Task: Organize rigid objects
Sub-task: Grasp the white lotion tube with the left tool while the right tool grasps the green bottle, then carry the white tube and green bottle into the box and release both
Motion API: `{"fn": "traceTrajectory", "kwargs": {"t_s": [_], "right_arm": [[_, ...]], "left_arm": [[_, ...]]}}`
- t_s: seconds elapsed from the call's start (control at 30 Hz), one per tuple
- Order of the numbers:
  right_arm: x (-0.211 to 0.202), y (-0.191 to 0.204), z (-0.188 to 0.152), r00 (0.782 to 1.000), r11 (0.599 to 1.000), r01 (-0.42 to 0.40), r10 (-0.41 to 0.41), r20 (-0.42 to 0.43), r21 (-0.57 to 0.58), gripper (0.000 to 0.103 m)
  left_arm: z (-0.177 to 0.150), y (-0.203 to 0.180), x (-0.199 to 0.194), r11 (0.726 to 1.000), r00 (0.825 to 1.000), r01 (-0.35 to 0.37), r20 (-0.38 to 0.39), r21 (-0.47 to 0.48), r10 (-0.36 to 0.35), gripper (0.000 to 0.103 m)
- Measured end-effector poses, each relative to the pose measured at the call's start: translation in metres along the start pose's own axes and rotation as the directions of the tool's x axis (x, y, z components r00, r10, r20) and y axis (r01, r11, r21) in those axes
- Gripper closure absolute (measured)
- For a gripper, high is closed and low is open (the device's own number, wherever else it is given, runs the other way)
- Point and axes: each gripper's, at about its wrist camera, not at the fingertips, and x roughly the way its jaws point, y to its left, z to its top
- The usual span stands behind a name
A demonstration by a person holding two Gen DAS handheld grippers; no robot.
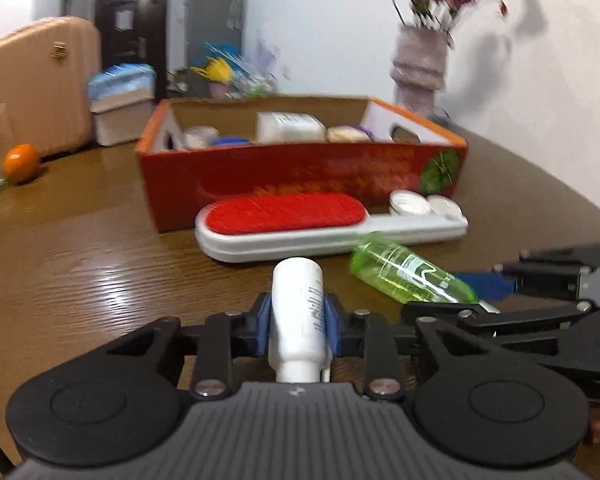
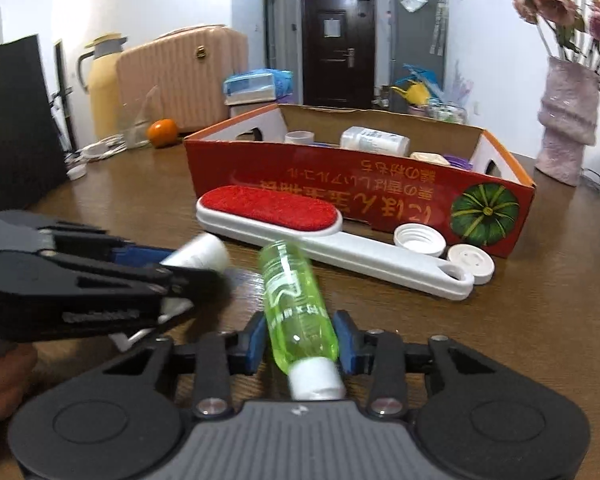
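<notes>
My left gripper [image 1: 297, 322] is shut on a white plastic bottle [image 1: 298, 304], its blue pads pressing both sides. My right gripper [image 2: 300, 340] is shut on a clear green bottle [image 2: 296, 300] with a white cap, which points toward the box. In the right wrist view the left gripper [image 2: 188, 276] comes in from the left with the white bottle [image 2: 200, 254]. In the left wrist view the green bottle [image 1: 404, 274] shows at right with the right gripper's black linkage. A red cardboard box [image 1: 300, 176] [image 2: 360, 196] holds several containers.
A lint brush [image 1: 300, 224] [image 2: 300, 232] with a red pad lies before the box on the brown wooden table [image 1: 80, 260]. Two white lids [image 2: 444, 248] rest beside its handle. An orange [image 2: 162, 132], a pink vase [image 2: 568, 120] and a suitcase stand farther back.
</notes>
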Motion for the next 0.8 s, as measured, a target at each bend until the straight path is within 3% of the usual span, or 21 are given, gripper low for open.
{"fn": "traceTrajectory", "kwargs": {"t_s": [0.23,0.4,0.8], "right_arm": [[-0.014,0.012,-0.01,1.0,0.996,0.022,-0.023,0.012,0.083,0.073],[-0.031,0.03,-0.021,0.999,0.996,0.013,-0.015,0.031,0.084,0.073],[-0.121,0.05,-0.046,0.985,0.992,0.061,-0.078,0.151,0.112,0.073]], "left_arm": [[-0.028,0.012,-0.073,0.996,0.995,-0.021,0.093,-0.092,0.03,0.075],[-0.045,0.008,-0.11,0.996,0.989,-0.066,0.131,-0.059,0.073,0.075],[-0.057,-0.01,-0.176,0.998,0.966,-0.037,0.254,-0.046,0.047,0.075]]}}
